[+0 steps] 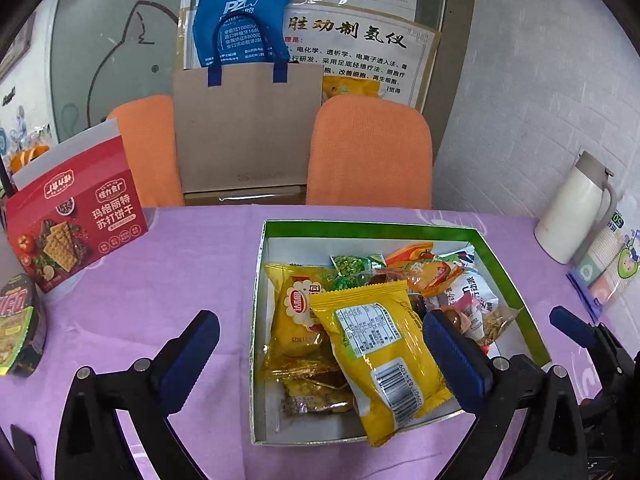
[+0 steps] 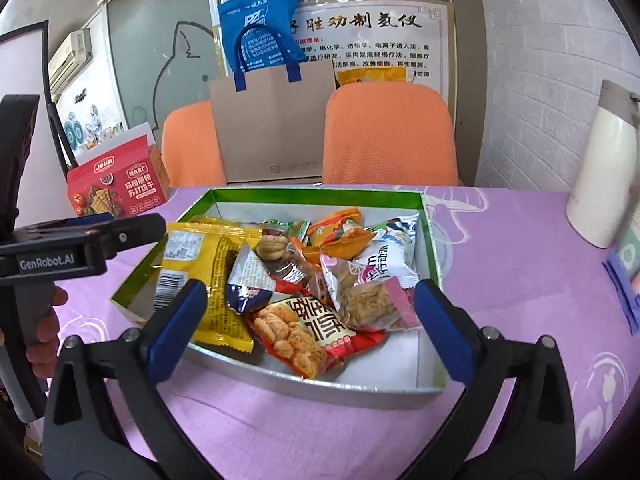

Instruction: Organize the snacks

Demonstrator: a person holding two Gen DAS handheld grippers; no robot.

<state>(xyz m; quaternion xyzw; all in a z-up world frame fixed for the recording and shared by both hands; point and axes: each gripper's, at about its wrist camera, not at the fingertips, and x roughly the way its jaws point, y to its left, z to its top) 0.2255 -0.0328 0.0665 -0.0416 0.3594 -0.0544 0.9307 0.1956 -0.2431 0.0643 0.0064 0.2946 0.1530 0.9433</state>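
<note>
While both grippers are hovering wide apart and gripping nothing, snack packets are lying heaped in green-rimmed box on purple worktop. Left gripper is hanging over yellow packet; right gripper over rice-cracker packet. Red cracker carton is standing apart, left.

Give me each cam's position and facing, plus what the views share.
Left wrist: on the left tool, above the near-left of the snack box, facing the orange chairs; its open fingers and the right tool's tip show.
Right wrist: on the right tool, above the box's near edge, facing the same way; its open fingers, the left tool and a hand show.
Shared: box, red cracker box, white flask.
</note>
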